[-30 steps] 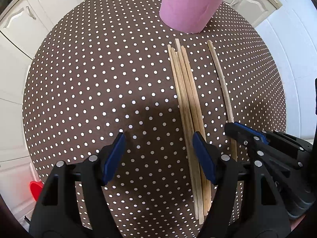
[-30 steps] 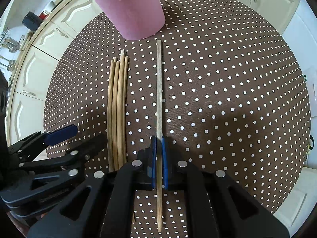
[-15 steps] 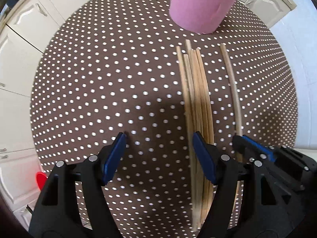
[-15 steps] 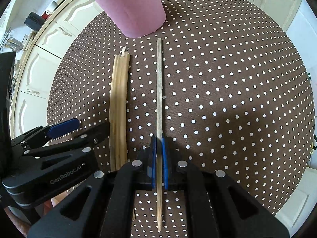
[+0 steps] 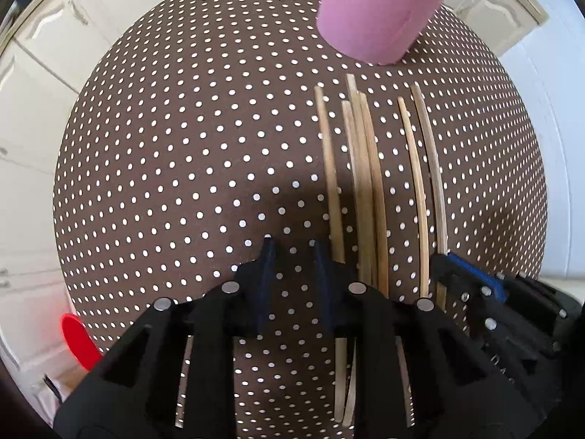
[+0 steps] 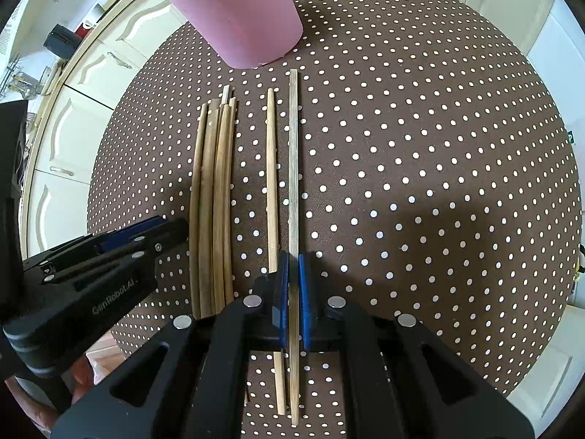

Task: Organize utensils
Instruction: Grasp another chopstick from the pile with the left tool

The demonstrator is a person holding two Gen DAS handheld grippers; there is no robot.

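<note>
the right side of the table point(image 6: 438, 146) is bare and easy to pass. the pink cup point(image 6: 237, 11) and sticks point(image 6: 212, 197) block the left.

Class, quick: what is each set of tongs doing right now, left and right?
Left tongs: open, jaws just been closing, nothing between them but tablecloth.
Right tongs: shut on a chopstick.

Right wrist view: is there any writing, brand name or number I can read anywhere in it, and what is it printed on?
"GenRobot.AI": pale lettering on the black body of the left hand-held gripper, read at the lower left of the right wrist view.
No other text shows: the pink cup, the chopsticks and the dotted tablecloth are unmarked, and the counter items behind are too small to read.
</note>
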